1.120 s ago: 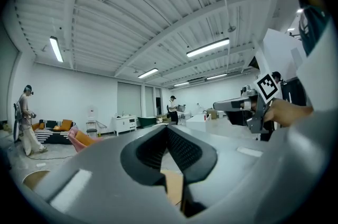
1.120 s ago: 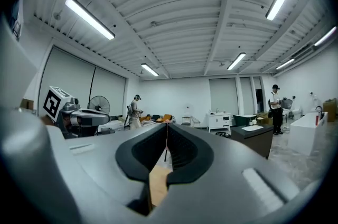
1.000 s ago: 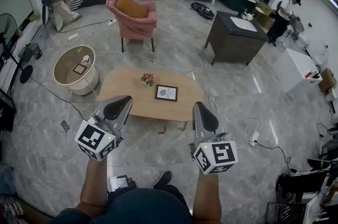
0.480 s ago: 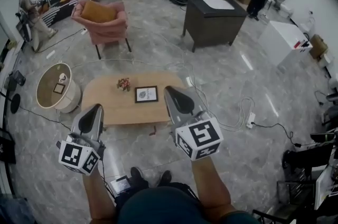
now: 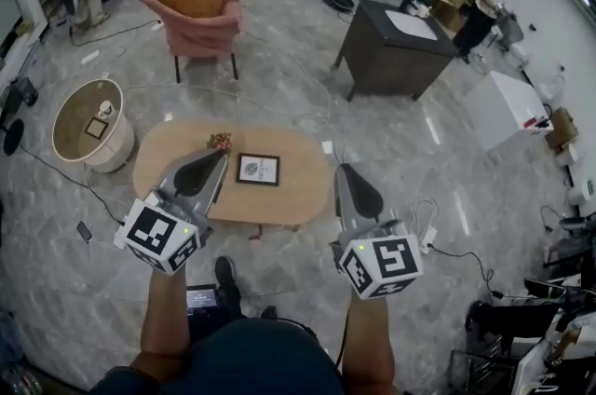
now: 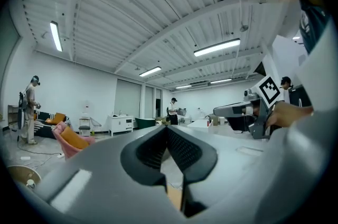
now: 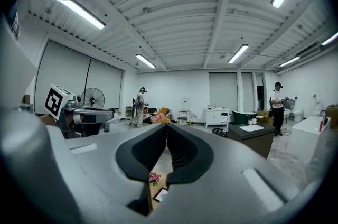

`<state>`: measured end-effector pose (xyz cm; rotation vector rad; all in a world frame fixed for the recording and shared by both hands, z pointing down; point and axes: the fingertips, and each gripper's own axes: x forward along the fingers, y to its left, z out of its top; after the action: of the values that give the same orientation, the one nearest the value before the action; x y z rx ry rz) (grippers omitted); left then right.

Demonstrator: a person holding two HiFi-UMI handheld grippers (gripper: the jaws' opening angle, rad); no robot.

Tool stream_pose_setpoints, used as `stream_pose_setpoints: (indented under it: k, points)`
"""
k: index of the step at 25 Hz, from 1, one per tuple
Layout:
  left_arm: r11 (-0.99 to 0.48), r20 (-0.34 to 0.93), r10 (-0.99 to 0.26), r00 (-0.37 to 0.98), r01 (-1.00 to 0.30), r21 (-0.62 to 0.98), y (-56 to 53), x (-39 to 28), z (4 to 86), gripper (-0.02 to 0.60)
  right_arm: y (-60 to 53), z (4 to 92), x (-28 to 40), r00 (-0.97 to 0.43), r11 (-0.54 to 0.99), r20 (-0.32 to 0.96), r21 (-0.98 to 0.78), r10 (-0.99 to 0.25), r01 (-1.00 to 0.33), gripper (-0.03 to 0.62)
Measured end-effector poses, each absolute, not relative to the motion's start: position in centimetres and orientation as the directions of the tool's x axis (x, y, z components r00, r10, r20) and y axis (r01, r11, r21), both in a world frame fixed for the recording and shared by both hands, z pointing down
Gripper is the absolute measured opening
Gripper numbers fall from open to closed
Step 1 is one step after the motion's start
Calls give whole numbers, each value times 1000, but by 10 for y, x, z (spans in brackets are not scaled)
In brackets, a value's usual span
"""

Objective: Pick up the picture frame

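**Left hand-held gripper [image 5: 214,158] and right hand-held gripper [image 5: 342,170] closed on nothing**

Each hand-held gripper's two jaws meet at the tips in its own view, with nothing between them. In the head view the bare left forearm [image 5: 166,319] and bare right forearm [image 5: 366,342] reach forward side by side from the bottom edge. They hold the tools roughly level, noses pointing toward the oval light-wood table [image 5: 303,190]. The left hand-held gripper's nose overlaps the table's near left part, while the right hand-held gripper's nose sits just off the table's right end.

The black-rimmed rectangular picture frame with a white mat [image 5: 258,170] lies flat near the middle of the table, between the two noses and apart from both. A small bunch of pink flowers [image 5: 220,142] stands just beside the frame's far left corner. In the right gripper view, frame and flowers show below the closed jaws.
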<state>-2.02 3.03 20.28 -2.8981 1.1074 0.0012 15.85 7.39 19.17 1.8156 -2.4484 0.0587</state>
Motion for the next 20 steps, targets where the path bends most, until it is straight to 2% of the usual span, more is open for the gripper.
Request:
stream_pose_setpoints:
  k: [5, 13, 20]
  points:
    - [-784, -7, -620, 785, -619, -46, -23, -24, 191, 0, 29, 191, 147, -243, 245, 109, 4, -964, -970, 12]
    - [-818, -7, -576, 818, -576, -20, -109, -70, 186, 0, -51, 187, 98, -191, 194, 134, 9, -972, -981, 12]
    - [-815, -34, -579, 815, -579, 3, -146, -98, 188, 0, -84, 193, 73, -182, 190, 154, 36, -971, -981, 12]
